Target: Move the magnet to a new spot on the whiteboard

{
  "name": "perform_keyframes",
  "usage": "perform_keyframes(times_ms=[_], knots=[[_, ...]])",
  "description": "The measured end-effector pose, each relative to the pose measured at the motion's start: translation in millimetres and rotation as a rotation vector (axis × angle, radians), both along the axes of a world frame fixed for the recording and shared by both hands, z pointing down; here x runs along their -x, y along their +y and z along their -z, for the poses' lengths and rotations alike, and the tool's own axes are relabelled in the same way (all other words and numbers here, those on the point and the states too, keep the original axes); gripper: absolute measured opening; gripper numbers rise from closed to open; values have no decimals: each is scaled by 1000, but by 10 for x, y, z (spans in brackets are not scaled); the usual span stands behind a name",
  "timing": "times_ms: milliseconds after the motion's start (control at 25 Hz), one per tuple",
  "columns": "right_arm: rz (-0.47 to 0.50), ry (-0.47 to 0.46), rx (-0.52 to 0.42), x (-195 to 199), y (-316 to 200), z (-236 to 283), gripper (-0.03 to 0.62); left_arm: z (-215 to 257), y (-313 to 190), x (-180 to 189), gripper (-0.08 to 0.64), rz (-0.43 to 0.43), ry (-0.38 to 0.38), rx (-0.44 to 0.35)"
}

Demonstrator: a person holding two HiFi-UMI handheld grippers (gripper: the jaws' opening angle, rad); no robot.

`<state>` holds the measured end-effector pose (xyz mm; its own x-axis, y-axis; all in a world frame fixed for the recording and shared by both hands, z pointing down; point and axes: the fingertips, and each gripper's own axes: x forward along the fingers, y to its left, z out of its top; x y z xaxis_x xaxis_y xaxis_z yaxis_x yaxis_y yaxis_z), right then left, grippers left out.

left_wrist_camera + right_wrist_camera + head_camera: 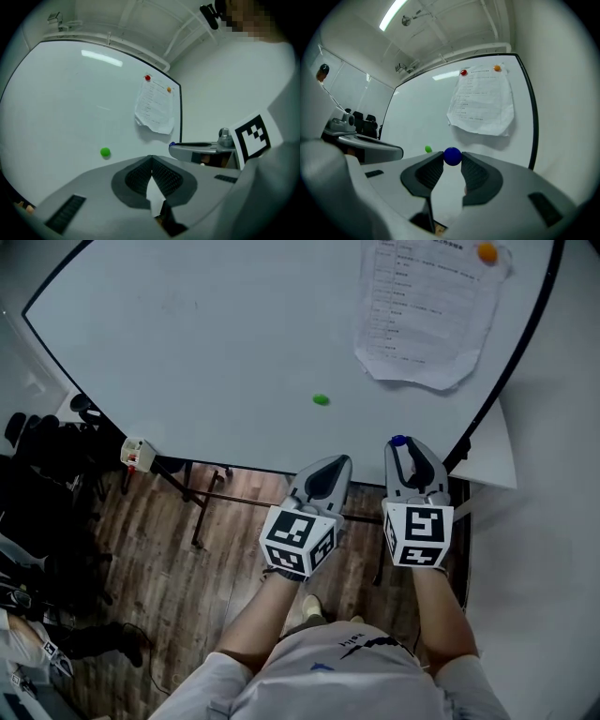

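A small blue round magnet [452, 156] sits pinched between the tips of my right gripper [452, 158], held a short way off the whiteboard [206, 343]. In the head view the same blue magnet [397, 441] shows at the tip of the right gripper [401, 448], near the board's lower right edge. My left gripper [328, 470] hangs beside it below the board, jaws closed together with nothing between them [151, 161]. A green magnet [321, 399] sticks to the board above the left gripper.
A printed paper sheet [427, 310] hangs at the board's upper right, pinned by an orange magnet [487, 252] and a red magnet [463, 72]. The board's black frame [511, 371] runs down the right side. Black chairs [37, 442] stand on the wooden floor at left.
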<state>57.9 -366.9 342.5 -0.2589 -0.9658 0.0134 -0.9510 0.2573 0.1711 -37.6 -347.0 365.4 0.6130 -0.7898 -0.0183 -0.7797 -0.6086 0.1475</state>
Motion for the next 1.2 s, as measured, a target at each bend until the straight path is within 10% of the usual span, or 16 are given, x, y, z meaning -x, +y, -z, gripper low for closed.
perform_keyframes(times_ms=[1200], knots=[[-5,11,-71,-800,298,439,126,459,260,-846,9,-55,27,-56]])
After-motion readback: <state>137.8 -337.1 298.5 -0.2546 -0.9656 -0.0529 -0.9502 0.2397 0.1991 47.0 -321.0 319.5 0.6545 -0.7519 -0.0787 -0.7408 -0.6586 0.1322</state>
